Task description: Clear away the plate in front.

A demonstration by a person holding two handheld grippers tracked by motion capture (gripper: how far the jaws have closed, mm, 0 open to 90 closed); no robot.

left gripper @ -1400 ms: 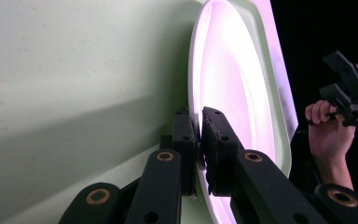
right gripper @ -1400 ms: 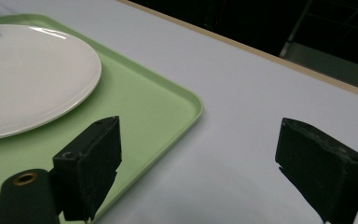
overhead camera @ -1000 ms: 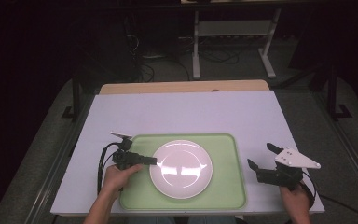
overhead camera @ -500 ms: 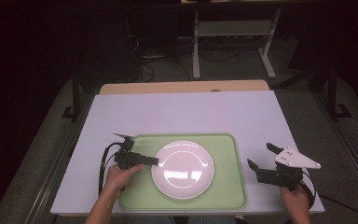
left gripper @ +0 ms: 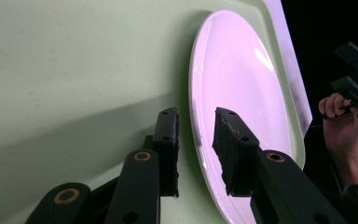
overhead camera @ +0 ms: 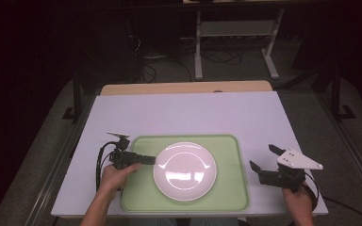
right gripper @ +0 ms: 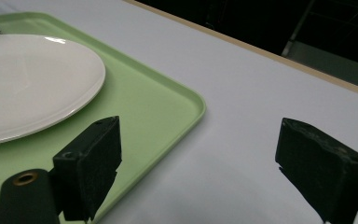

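Hidden: the near edge of the plate [left gripper: 242, 93] was cut off behind the black jaws in the left gripper view.
Plate: round, white and shiny, lying flat on the green tray [overhead camera: 136, 193].
Tray: smooth, with round corners and a low raised rim.
Left gripper [overhead camera: 152, 160]: its jaws had just been opening, a small gap apart, with the plate's left rim between them and the pads not pressing.
Right gripper [overhead camera: 263, 159]: jaws wide apart, holding nothing, just right of the tray.
Table [overhead camera: 193, 113]: plain and pale, with lots of bare room behind the tray.
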